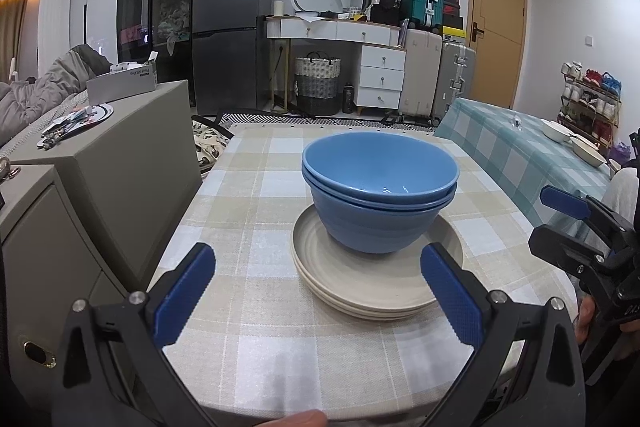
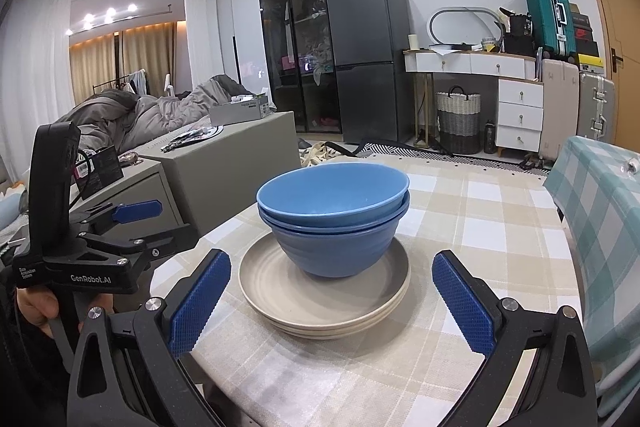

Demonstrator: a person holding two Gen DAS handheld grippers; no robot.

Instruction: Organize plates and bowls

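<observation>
Two nested blue bowls (image 1: 380,191) stand on a stack of beige plates (image 1: 360,291) in the middle of the checked table (image 1: 256,195). My left gripper (image 1: 318,293) is open and empty, just short of the plates' near rim. In the right wrist view the bowls (image 2: 334,217) and plates (image 2: 280,287) sit straight ahead, and my right gripper (image 2: 330,307) is open and empty around the near edge of the plates without touching them. The right gripper also shows at the right edge of the left wrist view (image 1: 560,223), and the left gripper at the left of the right wrist view (image 2: 132,223).
A grey cabinet (image 1: 100,163) stands against the table's left side. A second table with a teal checked cloth (image 1: 520,147) on the right carries white dishes (image 1: 576,143). Fridge, drawers and suitcases stand by the far wall.
</observation>
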